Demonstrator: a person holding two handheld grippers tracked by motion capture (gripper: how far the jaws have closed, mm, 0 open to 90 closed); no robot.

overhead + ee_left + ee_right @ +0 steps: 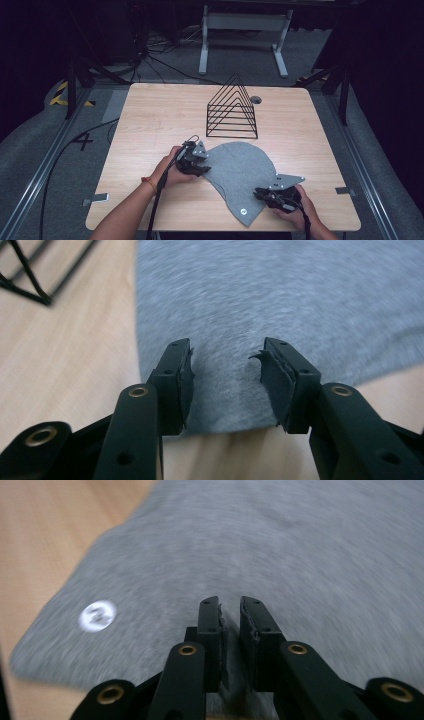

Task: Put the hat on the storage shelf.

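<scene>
A grey knitted cloth with a small round white logo lies flat on the wooden table, toward the front. My left gripper is at the cloth's left edge. In the left gripper view the left gripper stands open, with the edge of the cloth lying between the pads, which do not press on it. My right gripper is at the cloth's front right edge. In the right gripper view the right gripper has its jaws drawn almost together on the cloth, right of the logo.
A black wire rack of triangular frames stands behind the cloth, and its corner is seen as the rack at the upper left of the left gripper view. A round hole sits in the tabletop behind it. Bare wood lies to the left and right.
</scene>
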